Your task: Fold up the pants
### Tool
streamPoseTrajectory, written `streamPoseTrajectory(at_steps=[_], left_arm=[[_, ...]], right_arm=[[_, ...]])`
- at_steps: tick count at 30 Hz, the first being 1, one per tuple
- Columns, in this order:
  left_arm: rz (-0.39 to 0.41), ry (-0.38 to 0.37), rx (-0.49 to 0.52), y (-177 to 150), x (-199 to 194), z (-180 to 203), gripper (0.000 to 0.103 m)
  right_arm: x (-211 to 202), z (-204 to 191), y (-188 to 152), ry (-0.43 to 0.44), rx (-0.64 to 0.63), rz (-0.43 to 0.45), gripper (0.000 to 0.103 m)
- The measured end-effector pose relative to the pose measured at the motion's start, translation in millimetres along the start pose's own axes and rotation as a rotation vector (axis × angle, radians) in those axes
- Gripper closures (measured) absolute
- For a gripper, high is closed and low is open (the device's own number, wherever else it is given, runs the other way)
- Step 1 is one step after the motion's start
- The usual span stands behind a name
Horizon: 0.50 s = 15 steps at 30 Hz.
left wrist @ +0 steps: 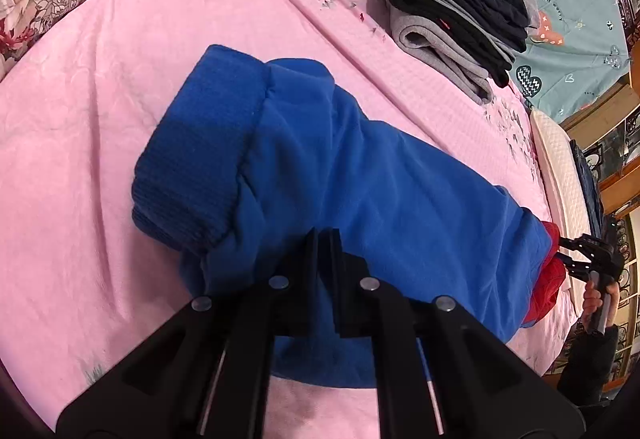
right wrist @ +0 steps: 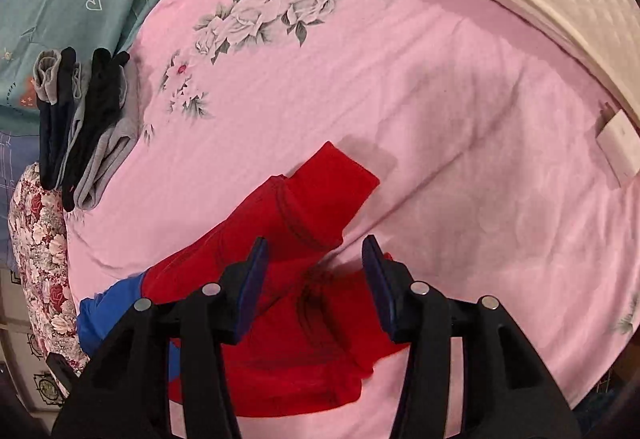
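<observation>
Left gripper (left wrist: 324, 239) is pinching the blue pants (left wrist: 340, 167) fabric, jaws pressed together, likely pinning that end for the fold. Right gripper (right wrist: 316, 251) is hovering spread above the red part (right wrist: 312, 207), holding nothing. Pants are lying on the pink bedspread (right wrist: 440, 119); folded stack (left wrist: 452, 19) is sitting well apart. No containers showing.

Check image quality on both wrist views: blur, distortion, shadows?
Left wrist: sharp, heavy fisheye bowing, dark corner vignette; shut left gripper pinching the blue fleece pants. Right wrist: same bowing, soft shadow on the pink floral bedsheet beyond the red cuff; no glare.
</observation>
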<state>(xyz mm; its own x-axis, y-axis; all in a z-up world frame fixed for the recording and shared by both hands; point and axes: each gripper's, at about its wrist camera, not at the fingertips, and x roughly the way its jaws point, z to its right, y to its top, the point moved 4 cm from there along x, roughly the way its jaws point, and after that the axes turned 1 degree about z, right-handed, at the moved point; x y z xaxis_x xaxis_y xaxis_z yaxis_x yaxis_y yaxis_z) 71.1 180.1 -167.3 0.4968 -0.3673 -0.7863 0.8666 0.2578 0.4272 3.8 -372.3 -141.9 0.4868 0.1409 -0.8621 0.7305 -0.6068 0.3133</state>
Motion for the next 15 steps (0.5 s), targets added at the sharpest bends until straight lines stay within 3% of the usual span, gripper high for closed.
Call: streamPoseTrajectory(at_steps=[4,6,8,11,15], left_arm=[[-0.003,0.014,-0.005,1,0,1,0.096],[-0.003,0.015,-0.005,1,0,0,0.096],[-0.01,0.009,-0.01,1,0,-1,0.096],[-0.043,-0.004,-0.014,5,1,-4,0.097],[-0.094,-0.042,-0.013,10,4,-11,0.099]], right_arm=[[44,-7,14,-0.005,0.007,-0.059,0.054],[50,-19,19,0.006,-0.028,-0.053,0.083],[53,-27,28,0.001,-0.019,-0.038,0.086],[29,-37,31,0.009,-0.01,0.024,0.087],[-46,-39,21,0.066,0.015,0.122,0.087]])
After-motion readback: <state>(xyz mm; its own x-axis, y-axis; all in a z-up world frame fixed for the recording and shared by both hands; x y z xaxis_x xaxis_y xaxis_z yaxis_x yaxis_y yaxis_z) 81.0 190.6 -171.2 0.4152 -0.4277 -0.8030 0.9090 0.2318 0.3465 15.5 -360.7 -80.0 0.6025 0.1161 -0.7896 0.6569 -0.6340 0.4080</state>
